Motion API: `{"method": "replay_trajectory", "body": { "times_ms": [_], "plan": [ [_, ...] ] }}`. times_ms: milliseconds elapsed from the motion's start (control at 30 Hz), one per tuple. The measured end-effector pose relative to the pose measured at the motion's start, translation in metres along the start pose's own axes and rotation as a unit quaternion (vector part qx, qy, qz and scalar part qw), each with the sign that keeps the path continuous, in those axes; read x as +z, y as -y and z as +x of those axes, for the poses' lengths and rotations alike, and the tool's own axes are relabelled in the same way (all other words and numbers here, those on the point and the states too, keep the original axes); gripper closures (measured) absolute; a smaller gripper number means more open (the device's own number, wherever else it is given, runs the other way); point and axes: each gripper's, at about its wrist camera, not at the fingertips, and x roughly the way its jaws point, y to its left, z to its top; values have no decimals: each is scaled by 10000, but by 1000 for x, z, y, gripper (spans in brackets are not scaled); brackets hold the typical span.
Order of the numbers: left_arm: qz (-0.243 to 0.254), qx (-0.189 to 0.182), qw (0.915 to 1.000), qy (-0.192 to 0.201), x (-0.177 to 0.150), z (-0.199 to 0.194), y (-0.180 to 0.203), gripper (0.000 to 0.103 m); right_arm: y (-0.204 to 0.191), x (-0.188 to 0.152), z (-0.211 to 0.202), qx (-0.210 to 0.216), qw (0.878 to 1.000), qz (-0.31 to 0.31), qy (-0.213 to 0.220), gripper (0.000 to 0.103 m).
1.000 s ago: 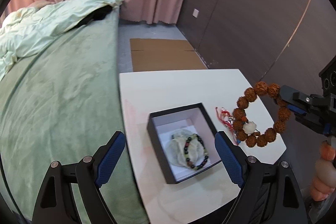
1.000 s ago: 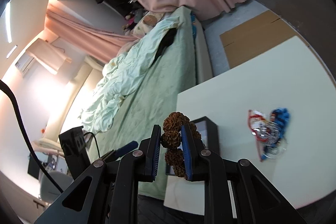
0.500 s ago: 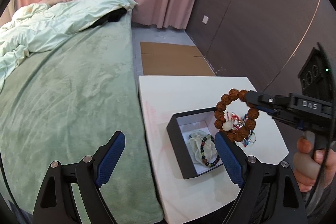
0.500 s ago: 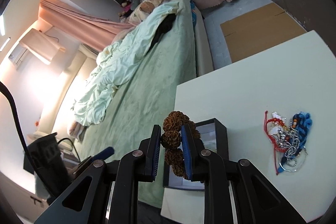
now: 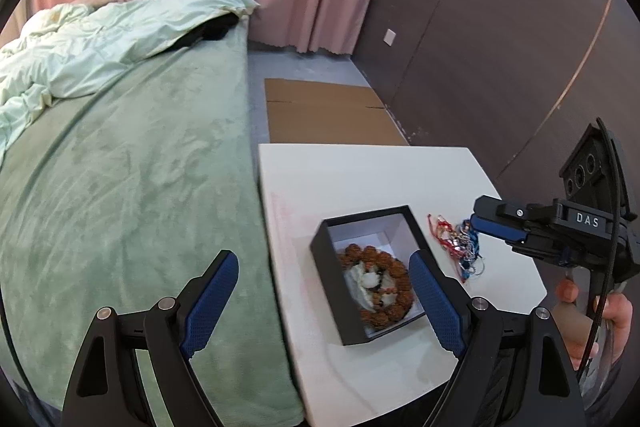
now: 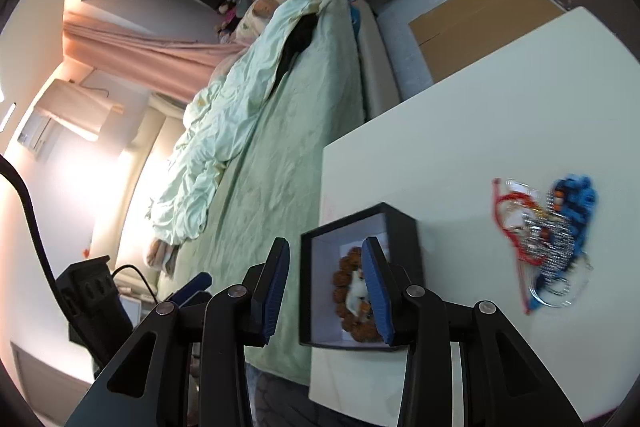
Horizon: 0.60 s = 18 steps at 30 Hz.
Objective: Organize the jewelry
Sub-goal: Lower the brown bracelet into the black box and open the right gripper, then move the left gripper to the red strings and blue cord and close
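Blue-padded and parted, the right gripper (image 6: pixel 326 291) holds nothing: its jaws have just been opening, and the brown seed-bead bracelet (image 5: pixel 378 285) now lies loose inside the black box (image 5: pixel 320 267), below and beyond the tips, on top of the pale stone piece already there. In the left wrist view this gripper's fingers (image 5: pixel 494 227) reach in over the tangled pile of red, silver and blue jewelry (image 5: pixel 456 247), just right of the box on the white table (image 5: pixel 360 175). That pile is likely the next thing to collect, and the right hand is the nearer. The left gripper (image 5: pixel 322 297) stands wide and empty, straddling the box's near left side from above.
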Motion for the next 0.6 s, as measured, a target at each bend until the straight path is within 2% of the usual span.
{"method": "replay_trajectory", "body": {
  "times_ms": [267,333,400,533,567,600],
  "plan": [
    [242,-203,9995,-42,1,12,35,15,18,-10,-43,-440,9986,-75,292,64],
    [293,-174,9994,15,2,14,44,15,21,-12,-58,-506,9978,-107,422,56],
    [295,-185,9994,58,4,15,51,15,26,-12,-70,-551,9969,-110,556,40],
    [331,-306,9990,54,7,18,67,14,36,-10,-89,-614,9957,-83,692,38],
    [347,-317,9989,57,8,18,70,11,39,-10,-93,-630,9955,-58,700,35],
    [360,-356,9987,63,8,19,74,7,43,-10,-96,-667,9952,-23,719,26]
  ]
}}
